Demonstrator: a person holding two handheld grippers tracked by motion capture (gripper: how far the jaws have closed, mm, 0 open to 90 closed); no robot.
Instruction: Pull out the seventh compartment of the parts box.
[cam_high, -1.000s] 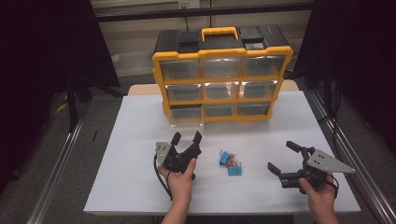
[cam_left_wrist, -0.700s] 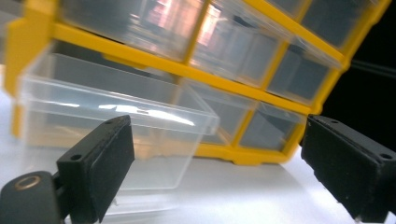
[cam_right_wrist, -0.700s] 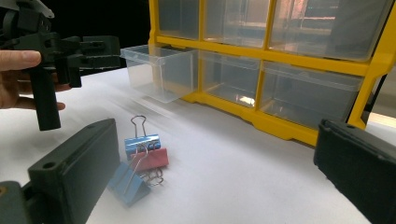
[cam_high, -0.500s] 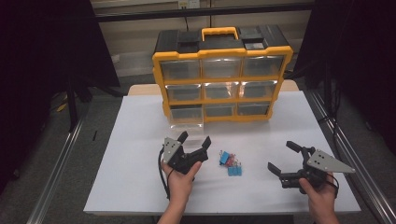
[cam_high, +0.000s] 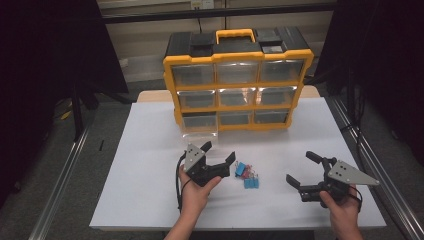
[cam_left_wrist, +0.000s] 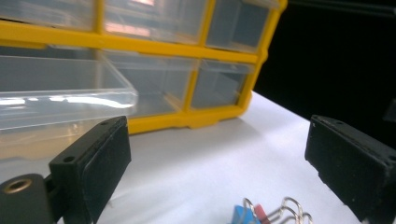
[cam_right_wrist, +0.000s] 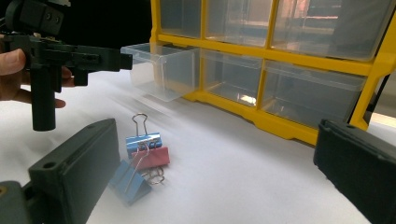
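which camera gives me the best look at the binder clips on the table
The right gripper view: the binder clips lie close and whole, blue and red with wire handles. The high view shows them small, between the two grippers. The left gripper view catches just their tops at the bottom edge.

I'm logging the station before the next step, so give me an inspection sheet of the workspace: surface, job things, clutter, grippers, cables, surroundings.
Surface: white table top, bare apart from the items below.
Job's things: small pile of blue and red binder clips lying on the table; yellow drawer organizer at the far side, its lower-left clear drawer pulled out.
Clutter: nothing seen.
Grippers: left gripper open, jaws beside the clips, nothing between them; right gripper open, empty, apart from the clips.
Cables: black cable trailing from the left gripper.
Surroundings: dark curtains both sides, metal rails along the table.
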